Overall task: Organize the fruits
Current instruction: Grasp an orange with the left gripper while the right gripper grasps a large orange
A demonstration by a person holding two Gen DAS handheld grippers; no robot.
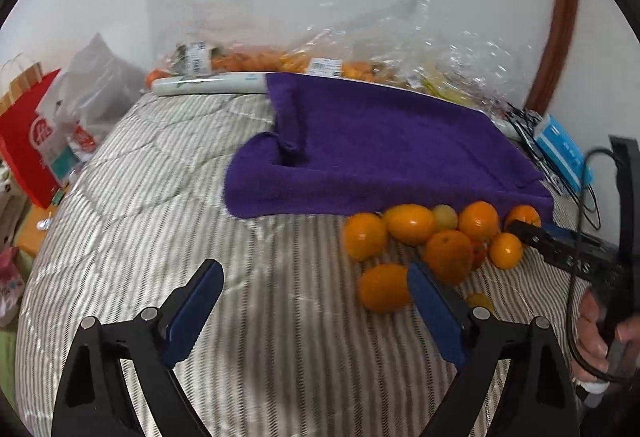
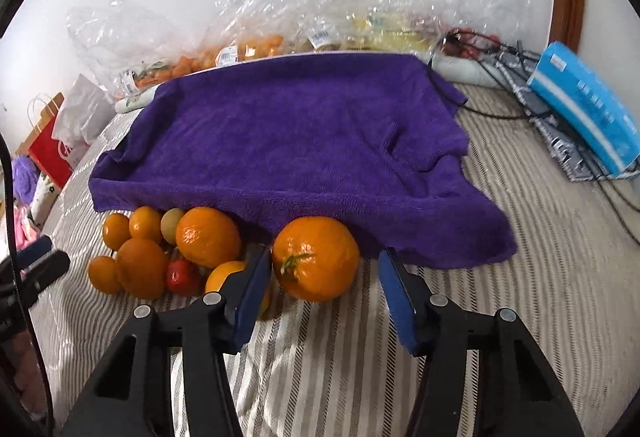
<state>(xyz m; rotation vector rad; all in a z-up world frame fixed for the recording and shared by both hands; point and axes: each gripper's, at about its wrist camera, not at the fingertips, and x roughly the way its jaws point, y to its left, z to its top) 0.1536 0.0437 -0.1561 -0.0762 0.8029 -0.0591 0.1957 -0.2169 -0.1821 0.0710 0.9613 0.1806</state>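
Oranges (image 2: 168,249) lie heaped on the striped bedcover (image 2: 520,277) at the near edge of a purple towel (image 2: 288,141). One large orange (image 2: 318,257) sits between the right gripper (image 2: 324,277)'s parted fingers, untouched by the right one. Left gripper (image 1: 316,291) gapes wide, empty.

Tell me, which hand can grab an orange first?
The right. Its tool already has the big orange sitting between its open fingers. The left tool is open over bare striped bedding, with the fruit pile off to its side.
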